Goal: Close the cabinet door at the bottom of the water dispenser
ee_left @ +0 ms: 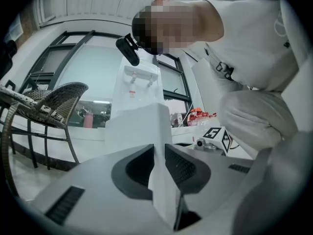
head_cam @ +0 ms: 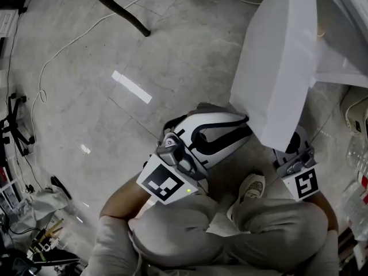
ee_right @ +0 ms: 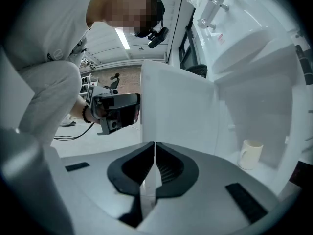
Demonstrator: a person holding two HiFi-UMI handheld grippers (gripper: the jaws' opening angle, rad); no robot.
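Cabinet door (head_cam: 280, 68) stands wide open, swung out from the base of the water dispenser (ee_left: 140, 80) toward the crouching person.

- **Left gripper** (ee_left: 157, 166): its jaws are clamped on the door's free edge. The white panel runs straight up between the pads and on ahead of the tips. The grip looks shallow, near the pad tips, so I'd seat the edge deeper before loading it.
- **Door swing:** keep the jaws in line with the panel and follow the hinge arc rather than shoving straight, or the edge may slip out.
- **Right gripper** (ee_right: 154, 166): its jaws are pressed together with nothing held. The door's edge is just ahead of the tips and slightly left. The open compartment is ahead to the right, with a mug (ee_right: 251, 153) well back on its floor.
- **Risk:** this gripper seems to sit on the cabinet side of the door, so it should clear out first or get pinched. The mug looks far enough in not to block the door.
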